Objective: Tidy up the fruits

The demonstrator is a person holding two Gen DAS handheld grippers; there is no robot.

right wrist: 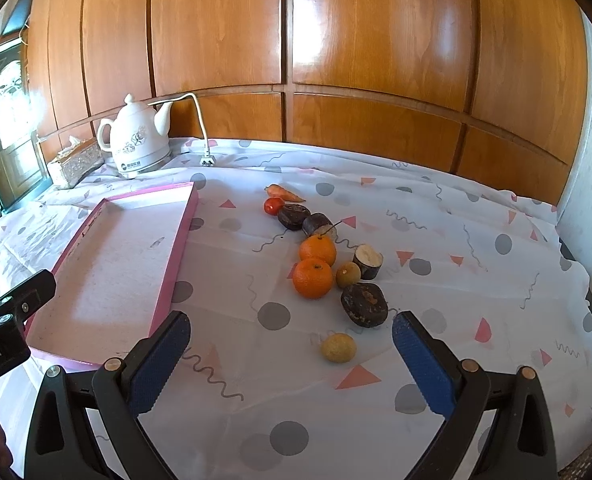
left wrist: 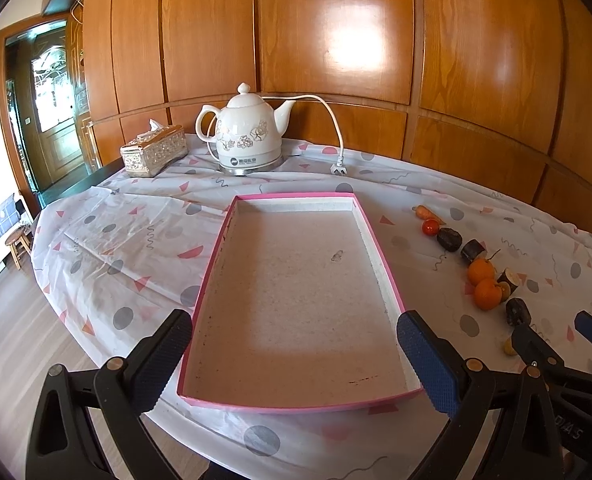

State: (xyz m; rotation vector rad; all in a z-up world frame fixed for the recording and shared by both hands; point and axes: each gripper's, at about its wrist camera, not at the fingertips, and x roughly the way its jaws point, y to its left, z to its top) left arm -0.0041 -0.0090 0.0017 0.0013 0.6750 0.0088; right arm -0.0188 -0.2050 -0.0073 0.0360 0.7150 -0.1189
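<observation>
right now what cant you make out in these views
- Tissue box: right wrist view, partly behind the kettle.
- Small yellow fruit: left wrist view, mostly hidden by the right tool.
- Dark chunks: what they are is unclear in both views.
- Tray near corners: behind the left tool fingers.

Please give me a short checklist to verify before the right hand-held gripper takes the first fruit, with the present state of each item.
1. Right hand-held gripper open, holding nothing: ok.
2. Left hand-held gripper open, holding nothing: ok.
3. Pink tray has free room: ok.
4. Nearest yellow fruit lies between the open fingers' line, unobstructed: ok.
5. Oranges touching each other, may roll: cannot tell.
</observation>
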